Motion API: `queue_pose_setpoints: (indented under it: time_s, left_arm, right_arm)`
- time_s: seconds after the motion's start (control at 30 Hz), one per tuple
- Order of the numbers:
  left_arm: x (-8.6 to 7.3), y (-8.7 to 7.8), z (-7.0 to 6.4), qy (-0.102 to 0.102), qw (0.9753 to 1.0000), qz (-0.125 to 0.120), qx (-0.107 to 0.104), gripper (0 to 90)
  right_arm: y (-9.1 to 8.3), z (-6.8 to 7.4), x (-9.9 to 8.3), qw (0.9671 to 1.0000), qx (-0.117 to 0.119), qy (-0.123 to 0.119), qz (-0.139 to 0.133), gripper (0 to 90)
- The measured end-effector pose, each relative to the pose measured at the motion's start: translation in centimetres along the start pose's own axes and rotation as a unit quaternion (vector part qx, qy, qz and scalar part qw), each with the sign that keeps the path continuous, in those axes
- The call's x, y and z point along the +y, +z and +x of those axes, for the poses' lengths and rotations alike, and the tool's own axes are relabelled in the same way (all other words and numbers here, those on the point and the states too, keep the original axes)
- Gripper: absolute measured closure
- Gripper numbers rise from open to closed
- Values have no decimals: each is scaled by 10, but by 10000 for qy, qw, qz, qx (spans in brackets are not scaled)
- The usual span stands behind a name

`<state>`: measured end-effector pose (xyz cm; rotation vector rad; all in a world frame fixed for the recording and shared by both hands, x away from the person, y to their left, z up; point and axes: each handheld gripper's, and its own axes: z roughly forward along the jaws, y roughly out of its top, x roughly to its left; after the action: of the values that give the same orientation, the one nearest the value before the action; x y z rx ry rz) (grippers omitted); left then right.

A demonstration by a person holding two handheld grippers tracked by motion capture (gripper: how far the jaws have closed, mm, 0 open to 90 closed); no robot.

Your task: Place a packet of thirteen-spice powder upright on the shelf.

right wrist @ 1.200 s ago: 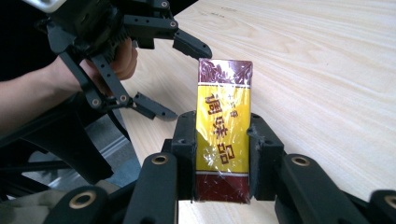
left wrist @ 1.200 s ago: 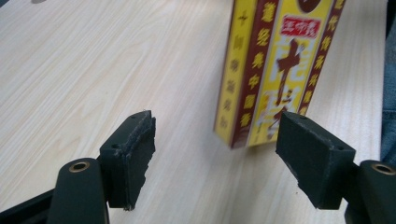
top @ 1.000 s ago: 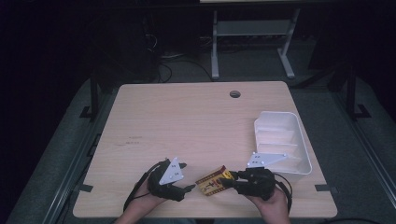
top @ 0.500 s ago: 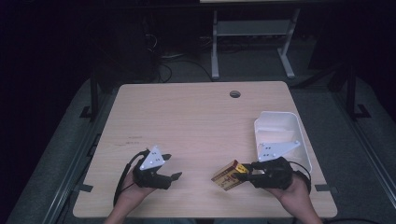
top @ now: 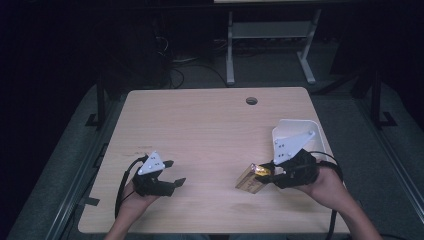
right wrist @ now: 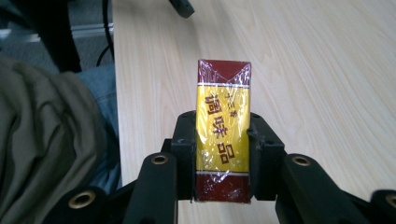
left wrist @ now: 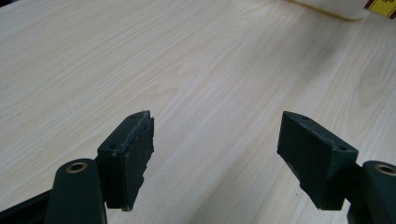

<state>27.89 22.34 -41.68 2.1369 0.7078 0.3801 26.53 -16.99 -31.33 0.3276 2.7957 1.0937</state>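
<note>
A dim room with dark floor surrounds a pale wood table [top: 210,135] in the high view, a round cable hole near its far edge and a metal stand behind; a white bin [top: 312,131] sits at the table's right side. The left gripper [top: 172,175] hovers low over the near-left part of the table, jaws spread wide and holding nothing; the right gripper [top: 265,172] sits near the bin, just in front of it, clamped on a small yellow-and-red packet [top: 251,180] that sticks out toward the table's middle, above the wood or grazing it, I cannot tell which.

In the left gripper view the two black pads [left wrist: 133,149] stand far apart over bare wood grain; a corner of the white bin [left wrist: 331,7] shows at the top edge.

In the right gripper view the jaws close on the packet [right wrist: 223,135] from both long sides, near its lower half; the far end juts free beyond the tips; a trouser leg and dark clothing lie at the left.

The packet looks light, a small boxy shape under glossy film; the film will likely be slippery, and the sides may dent under a hard squeeze; a grip across the narrow width near the middle, as here, seems soundest, with only moderate pressure.
</note>
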Motion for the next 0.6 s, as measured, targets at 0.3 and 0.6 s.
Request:
queue_pose_setpoints:
  time_s: [0.3,0.6]
  left_arm:
    - [-4,-2,9,-162,9999,-18,7,261]
    - [-6,-2,12,-310,9995,-54,12,258]
  right_arm:
    - [-8,-18,14,9978,94,-444,487,678]
    - [-23,-31,20,9961,-73,-494,725,678]
